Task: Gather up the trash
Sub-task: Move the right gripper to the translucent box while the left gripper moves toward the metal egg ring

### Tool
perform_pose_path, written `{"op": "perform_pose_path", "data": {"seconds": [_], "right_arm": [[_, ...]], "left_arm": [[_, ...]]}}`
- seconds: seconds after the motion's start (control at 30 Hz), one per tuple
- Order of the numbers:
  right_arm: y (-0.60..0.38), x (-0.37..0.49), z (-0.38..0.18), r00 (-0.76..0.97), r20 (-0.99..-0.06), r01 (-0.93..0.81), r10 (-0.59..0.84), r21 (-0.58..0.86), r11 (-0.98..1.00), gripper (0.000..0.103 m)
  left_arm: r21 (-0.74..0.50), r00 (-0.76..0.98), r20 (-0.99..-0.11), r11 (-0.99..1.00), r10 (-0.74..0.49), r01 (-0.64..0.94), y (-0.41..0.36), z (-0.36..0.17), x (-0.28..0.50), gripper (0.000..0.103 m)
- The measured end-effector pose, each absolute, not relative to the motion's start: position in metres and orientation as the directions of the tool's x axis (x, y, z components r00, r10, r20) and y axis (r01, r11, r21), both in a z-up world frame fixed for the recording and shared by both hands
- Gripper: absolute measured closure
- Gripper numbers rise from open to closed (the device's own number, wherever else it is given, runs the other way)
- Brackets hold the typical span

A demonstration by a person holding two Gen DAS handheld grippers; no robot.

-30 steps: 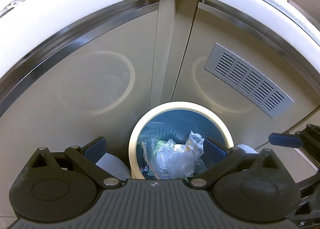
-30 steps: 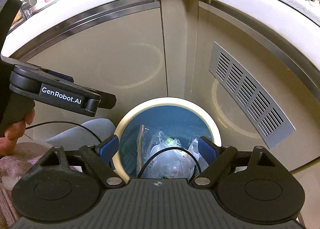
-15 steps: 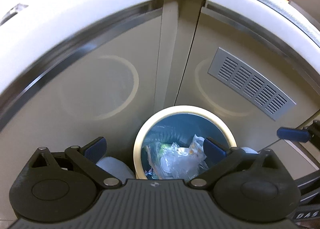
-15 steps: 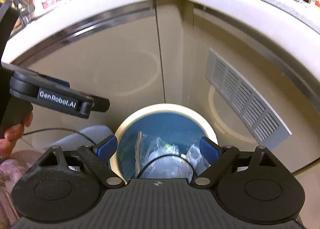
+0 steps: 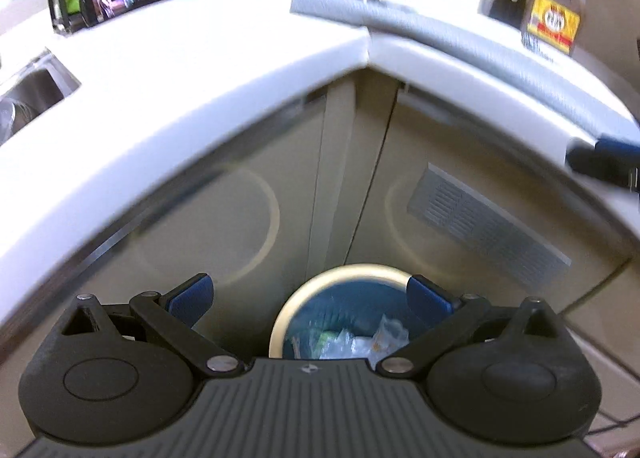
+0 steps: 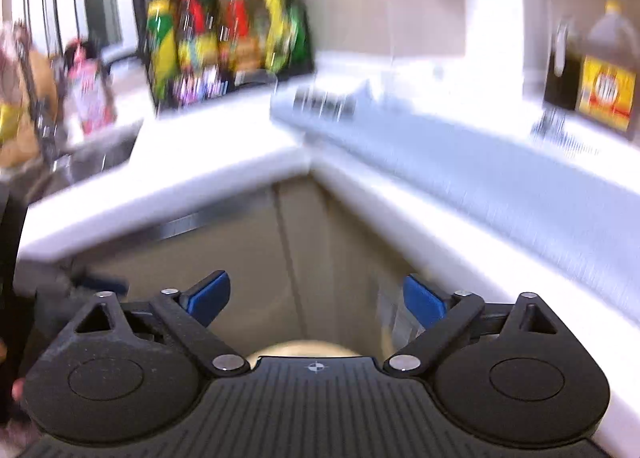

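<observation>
Left gripper (image 5: 310,294) spread wide, nothing between its blue pads (image 5: 192,298), pointing steeply down at the corner of the cabinets (image 5: 256,213). Directly below and just ahead of those fingers, a round trash bin (image 5: 320,278) with a cream rim and blue inside, standing on the floor against the cabinet corner. Inside it, crumpled clear plastic trash (image 5: 360,342) with a bit of green, lying low in the bin, partly hidden behind the gripper's body. Right-hand pad overlapping the bin's rim in the left wrist view, though well above it rather than touching.

Right gripper (image 6: 316,296) with jaws opening, already wide, nothing between them. Pointing more toward the white countertop (image 6: 224,173) edge and the cabinet corner; heavily blurred view. Only a sliver of the bin's cream rim (image 6: 296,348) peeking out beneath this gripper's body, the trash itself out of sight here. One fingertip of the right gripper visible at the right edge of the left wrist view.

On the countertop: a rack of bright packets (image 6: 228,37), a sink (image 5: 36,85) at left, a large bottle (image 5: 554,5) with a yellow label at right.
</observation>
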State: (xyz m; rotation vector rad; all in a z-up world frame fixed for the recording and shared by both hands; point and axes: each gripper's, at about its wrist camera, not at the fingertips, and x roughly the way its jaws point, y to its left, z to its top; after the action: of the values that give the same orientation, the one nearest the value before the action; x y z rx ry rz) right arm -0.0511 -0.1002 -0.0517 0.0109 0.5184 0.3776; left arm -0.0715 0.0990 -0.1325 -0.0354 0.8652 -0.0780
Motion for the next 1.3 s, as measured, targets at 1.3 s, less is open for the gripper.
{"op": "perform_pose_path", "data": {"seconds": [1.3], "right_arm": [[-0.098, 0.293, -0.040, 0.787, -0.578, 0.418, -0.218, 0.239, 0.876, 0.001]], "left_arm": [[-0.146, 0.698, -0.713, 0.988, -0.070, -0.049, 0.146, -0.104, -0.061, 0.000]]}}
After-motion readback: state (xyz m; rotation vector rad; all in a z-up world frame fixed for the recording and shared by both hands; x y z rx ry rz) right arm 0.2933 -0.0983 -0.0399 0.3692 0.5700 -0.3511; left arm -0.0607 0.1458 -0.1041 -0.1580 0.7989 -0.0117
